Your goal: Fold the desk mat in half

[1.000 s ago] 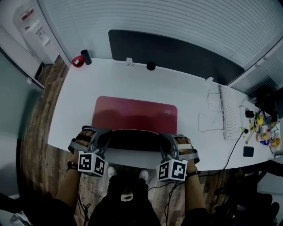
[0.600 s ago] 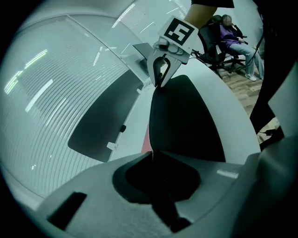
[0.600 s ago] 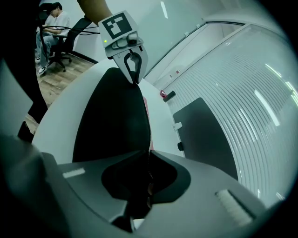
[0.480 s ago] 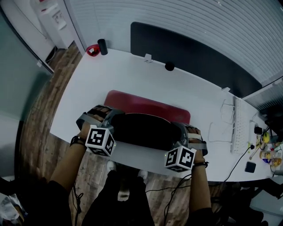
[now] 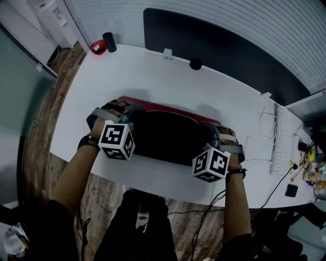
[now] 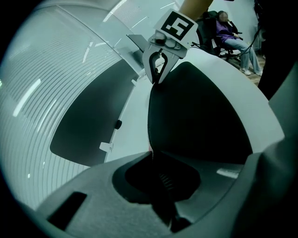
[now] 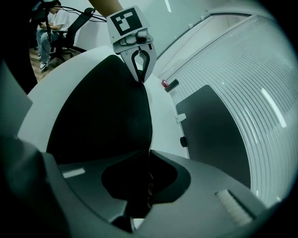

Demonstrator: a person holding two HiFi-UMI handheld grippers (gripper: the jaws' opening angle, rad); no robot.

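While looking steeply down over a white table [image 5: 153, 76], viewing a desk mat [image 5: 168, 136] lying doubled over near the front rim. Showing mostly its black underside, with only a narrow strip of the red top face peeking out along the far side. Being gripped at both ends of its turned-over edge: pinching the left corner with the left gripper [image 5: 131, 114], jaws narrowed almost together on the thin sheet; pinching the right corner with the right gripper [image 5: 210, 131], jaws equally narrow and clamped on the mat. Stretching as one dark sheet between the two grippers, appearing edge-on in each gripper view, with the opposite gripper biting the far corner.

Leaving bare white surface between the red strip and the table's far rim. Standing along that far rim: a dark panel [image 5: 229, 51], with a small black round thing [image 5: 195, 64] just in front of it, and a red and black pair of items [image 5: 99, 46] at the far left corner. Lying well apart on the right: a white keyboard [image 5: 281, 140] and loose cables. Surrounding the table on the left and front: wood floor [image 5: 41, 112]. Closing the background: a slatted wall [image 5: 254, 15].
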